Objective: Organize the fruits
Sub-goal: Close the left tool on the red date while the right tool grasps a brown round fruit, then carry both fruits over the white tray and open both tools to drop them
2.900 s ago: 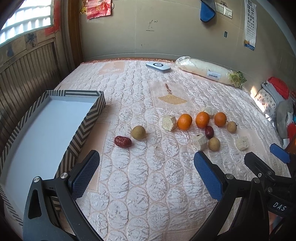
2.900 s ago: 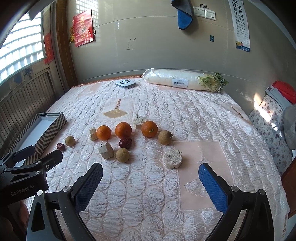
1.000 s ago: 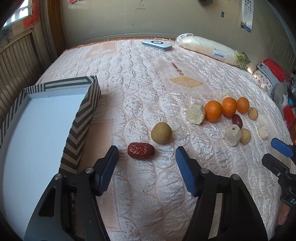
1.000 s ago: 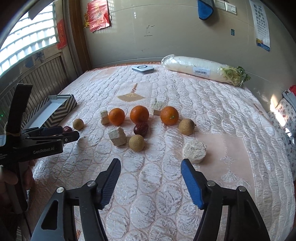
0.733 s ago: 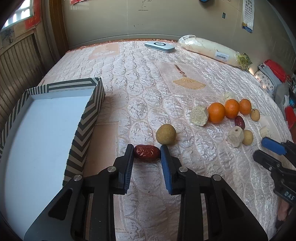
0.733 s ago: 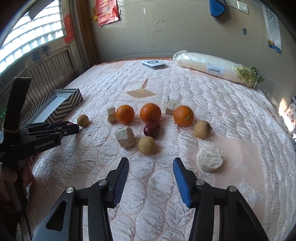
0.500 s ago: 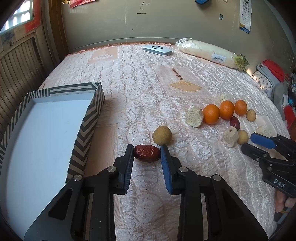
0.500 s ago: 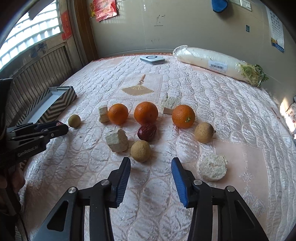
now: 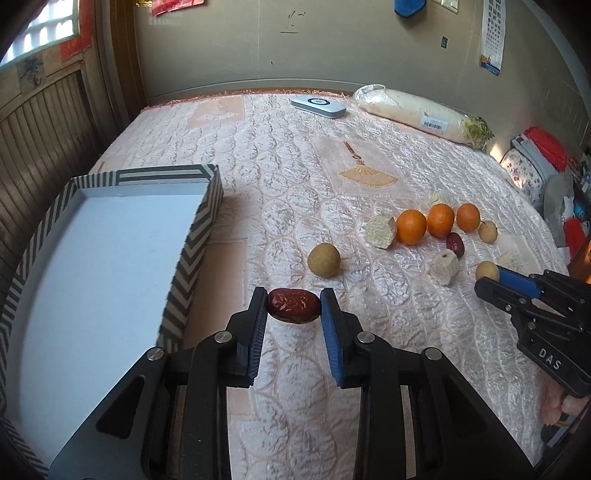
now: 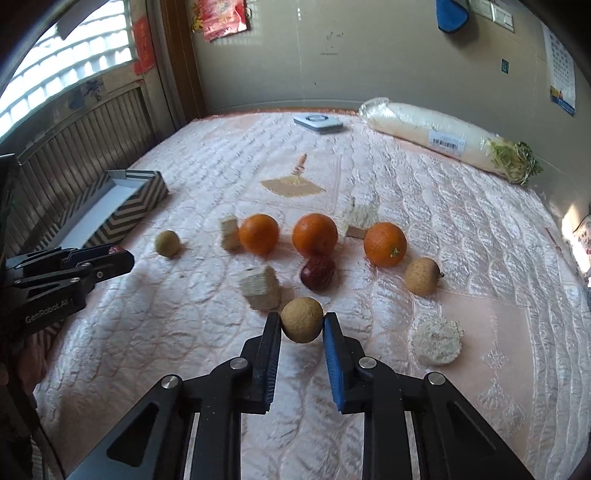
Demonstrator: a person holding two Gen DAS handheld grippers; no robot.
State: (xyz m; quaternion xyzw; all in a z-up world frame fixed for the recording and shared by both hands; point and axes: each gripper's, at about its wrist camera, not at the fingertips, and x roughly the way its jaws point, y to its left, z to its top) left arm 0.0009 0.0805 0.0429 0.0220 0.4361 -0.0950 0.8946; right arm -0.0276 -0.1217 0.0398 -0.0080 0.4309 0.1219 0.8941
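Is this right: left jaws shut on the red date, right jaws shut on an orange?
Not quite. The right gripper isn't on an orange: its jaws are closing on a round tan fruit, as the right wrist view shows. All three oranges lie untouched on the bed farther back. The left gripper does hold the red date.

Bed w/ pink quilted cover (image 9: 295, 155) fills room. Beige wall (image 9: 332, 48) behind it: eye chart (image 9: 491, 35), blue cloth (image 10: 452, 14), red hanging (image 10: 221, 14). Glass-block window (image 10: 62, 62) left of bed over slatted wood panel (image 10: 92, 125), daylight coming in.
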